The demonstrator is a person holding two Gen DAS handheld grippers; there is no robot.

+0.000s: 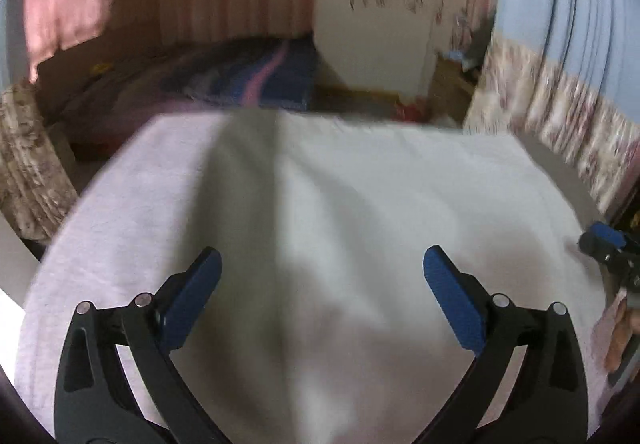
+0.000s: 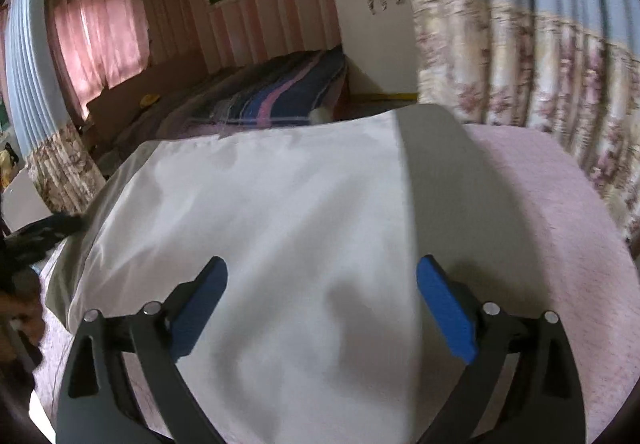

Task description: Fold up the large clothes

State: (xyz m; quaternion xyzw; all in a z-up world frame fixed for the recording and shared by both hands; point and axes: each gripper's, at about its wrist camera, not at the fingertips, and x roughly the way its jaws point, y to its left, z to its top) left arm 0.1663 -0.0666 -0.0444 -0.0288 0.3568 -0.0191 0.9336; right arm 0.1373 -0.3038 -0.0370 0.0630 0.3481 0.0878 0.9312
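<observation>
- The large white cloth garment (image 1: 340,211) is lying spread flat over the pink textured bed cover (image 2: 560,211).
- The left tongs (image 1: 322,276) are hovering above it, gaping wide, gripping nothing.
- The right tongs (image 2: 322,284) are likewise gaping wide, empty.

Over cloth (image 2: 280,211): open room, nothing standing on it.
Right: curtain (image 2: 532,79) hangs close beside the pink cover (image 2: 560,211).
Far edge: striped bed (image 2: 280,91) beyond.
Left gripper (image 1: 322,276): jaws spread, nothing between.
</observation>
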